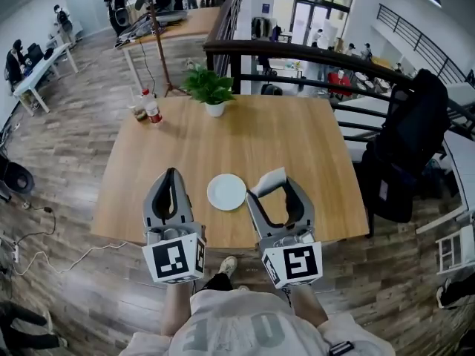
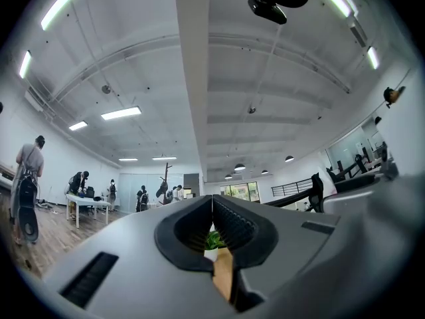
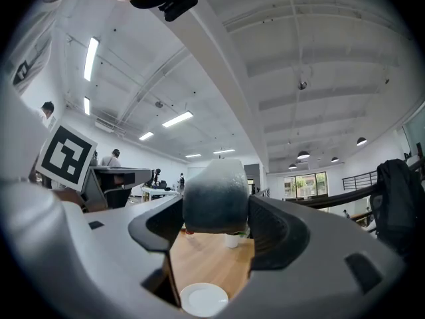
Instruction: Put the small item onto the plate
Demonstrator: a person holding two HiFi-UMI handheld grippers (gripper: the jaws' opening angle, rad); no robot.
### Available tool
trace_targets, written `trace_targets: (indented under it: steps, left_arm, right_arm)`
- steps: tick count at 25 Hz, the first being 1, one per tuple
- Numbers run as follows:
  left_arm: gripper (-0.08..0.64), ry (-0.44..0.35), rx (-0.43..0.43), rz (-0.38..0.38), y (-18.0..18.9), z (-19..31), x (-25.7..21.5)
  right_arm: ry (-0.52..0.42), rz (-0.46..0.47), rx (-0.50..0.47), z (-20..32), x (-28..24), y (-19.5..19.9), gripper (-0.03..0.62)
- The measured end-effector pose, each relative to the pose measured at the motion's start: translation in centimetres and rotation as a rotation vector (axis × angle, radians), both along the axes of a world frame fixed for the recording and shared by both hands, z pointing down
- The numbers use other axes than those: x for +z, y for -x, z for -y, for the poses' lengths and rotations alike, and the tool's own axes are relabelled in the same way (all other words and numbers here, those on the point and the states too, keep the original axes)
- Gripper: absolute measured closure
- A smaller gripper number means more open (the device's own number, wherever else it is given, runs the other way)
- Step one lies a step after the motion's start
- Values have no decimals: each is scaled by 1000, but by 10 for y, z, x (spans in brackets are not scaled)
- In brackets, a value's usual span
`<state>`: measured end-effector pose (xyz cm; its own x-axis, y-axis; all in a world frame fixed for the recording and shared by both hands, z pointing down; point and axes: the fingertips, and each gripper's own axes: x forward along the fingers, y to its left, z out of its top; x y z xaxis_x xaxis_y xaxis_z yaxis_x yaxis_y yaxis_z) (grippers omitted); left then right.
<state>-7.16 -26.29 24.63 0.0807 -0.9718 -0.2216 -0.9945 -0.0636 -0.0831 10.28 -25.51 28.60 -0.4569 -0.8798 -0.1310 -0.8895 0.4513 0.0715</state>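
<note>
Pickup is looking done | right tongs (image 1: 276, 191) are clamping the small item (image 3: 216, 195), holding it above the table (image 1: 297, 147) just right of the plate (image 1: 226, 192) | left tongs (image 1: 172, 178) are hanging closed and empty at the near left | plate is lying bare; placing is remaining.

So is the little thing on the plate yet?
Not yet. Done: the small item is picked up, off the table. In hand: the right gripper is shut on it, just right of the plate. To do: bring it over the plate, which is empty, and let go. The left gripper is shut, holding nothing.
</note>
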Motion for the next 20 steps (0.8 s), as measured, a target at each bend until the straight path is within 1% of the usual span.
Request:
trace_targets:
  steps: [6,12,17,20]
  left_arm:
    - [551,-44,29,-7,7,32,-10]
    - [551,-23,50,-4,17,61,0]
    - [549,-27,62,1,20,77,8]
    - [551,-23,64,3,19,87,18]
  right_arm:
    - [-22,1,5,33,-11,14,284]
    - [-4,17,3,63,-6,29,284]
    - [25,37,-28,83,-4,41,284]
    - [57,15,-16,99,2,45,284]
